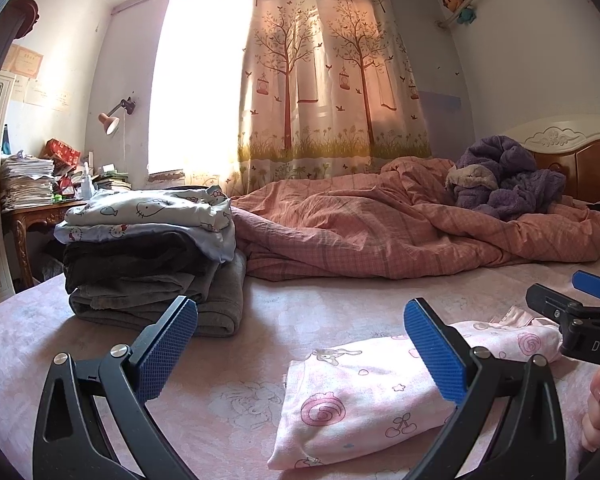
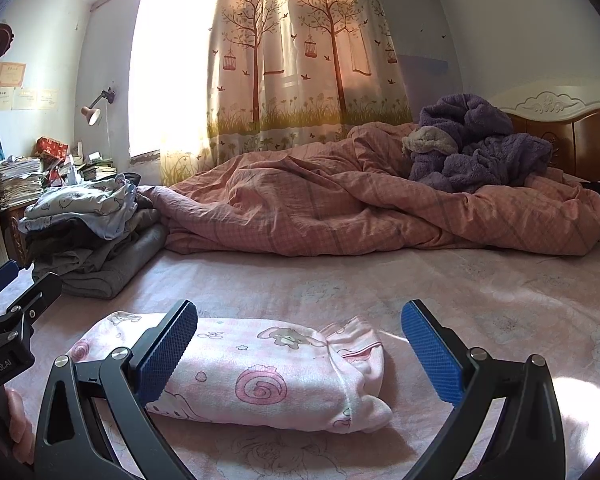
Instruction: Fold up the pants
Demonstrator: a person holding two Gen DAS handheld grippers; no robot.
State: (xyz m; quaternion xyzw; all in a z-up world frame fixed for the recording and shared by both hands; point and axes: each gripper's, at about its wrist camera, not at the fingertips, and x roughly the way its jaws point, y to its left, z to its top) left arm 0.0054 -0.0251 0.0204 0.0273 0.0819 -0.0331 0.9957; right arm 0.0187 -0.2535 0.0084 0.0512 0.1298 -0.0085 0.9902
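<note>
Pink patterned pants (image 1: 364, 404) (image 2: 268, 376) lie folded into a compact bundle on the pink bed sheet (image 1: 260, 320). My left gripper (image 1: 300, 350) is open, its right blue pad over the bundle's near edge and nothing between the pads. My right gripper (image 2: 300, 350) is open too, hovering just in front of the bundle and straddling its right half. The right gripper also shows at the right edge of the left wrist view (image 1: 572, 312), held by a hand (image 1: 596, 412). The left gripper's tip (image 2: 12, 292) appears at the left edge of the right wrist view.
A stack of folded clothes (image 1: 148, 264) (image 2: 88, 232) sits on the bed's left side. A rumpled pink quilt (image 1: 400, 228) and a purple fleece robe (image 1: 504, 176) lie behind. A cluttered desk (image 1: 40, 196) stands left, and a headboard (image 2: 560, 128) right.
</note>
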